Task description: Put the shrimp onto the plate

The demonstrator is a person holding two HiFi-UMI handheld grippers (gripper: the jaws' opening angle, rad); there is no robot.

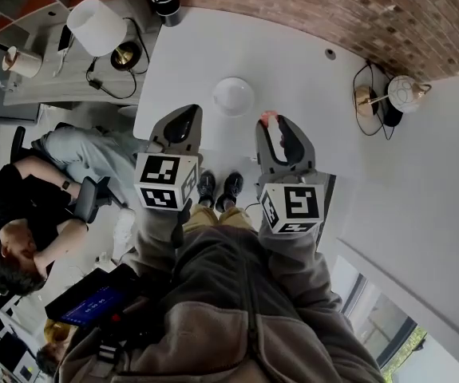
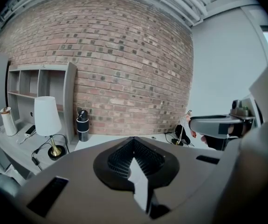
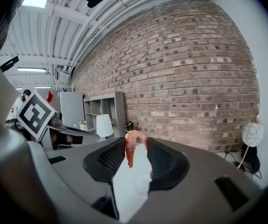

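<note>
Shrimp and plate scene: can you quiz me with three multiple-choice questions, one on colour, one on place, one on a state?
1. The plate is: A white, B red, C black.
2. The shrimp is: A on the plate, B between the jaws of the right gripper, C on the floor.
3. The jaws of the left gripper are: A together and empty, B wide apart, C holding a cup.
Answers: 1 A, the head view shows it white. 2 B, the jaws pinch it. 3 A, they meet with nothing between.
</note>
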